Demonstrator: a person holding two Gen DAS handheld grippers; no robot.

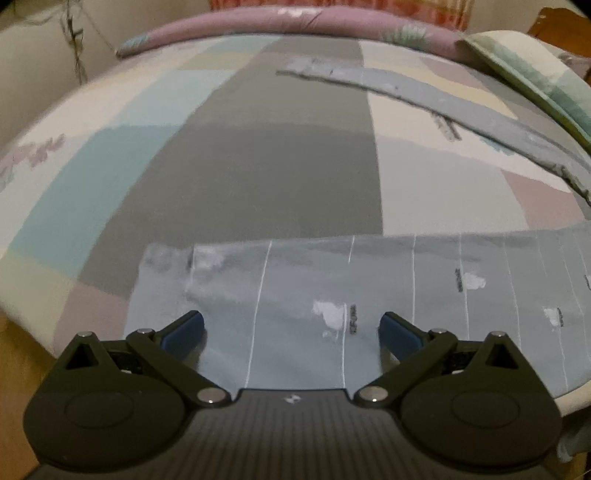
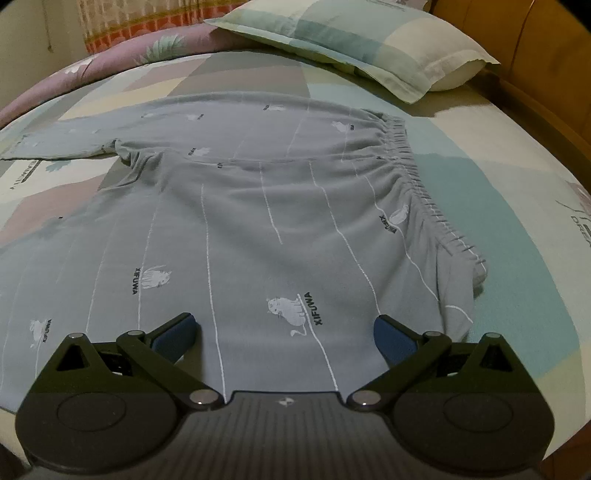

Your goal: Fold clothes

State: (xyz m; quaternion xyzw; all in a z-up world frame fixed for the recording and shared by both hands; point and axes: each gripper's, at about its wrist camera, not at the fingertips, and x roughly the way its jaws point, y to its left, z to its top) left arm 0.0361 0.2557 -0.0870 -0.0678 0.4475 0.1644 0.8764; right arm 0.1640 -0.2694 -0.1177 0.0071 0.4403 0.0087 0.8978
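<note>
Grey-blue pyjama trousers point(image 2: 280, 221) with thin white stripes and small white cat prints lie spread flat on the bed. Their gathered elastic waistband point(image 2: 417, 177) is at the right, and the far leg point(image 2: 74, 136) stretches away to the left. My right gripper point(image 2: 284, 332) hovers open over the near leg close to the waist, nothing between its blue pads. In the left wrist view the near leg's cuff end point(image 1: 173, 266) lies just ahead of my left gripper point(image 1: 291, 328), which is open above the cloth. The far leg point(image 1: 443, 99) runs across the back.
The bed sheet point(image 1: 258, 155) is a patchwork of grey, teal, cream and pink. A pillow point(image 2: 354, 48) lies at the back right by a wooden headboard point(image 2: 535, 74). A rolled pink quilt point(image 1: 258, 22) lines the far edge. The bed's near left edge point(image 1: 33, 306) drops to the floor.
</note>
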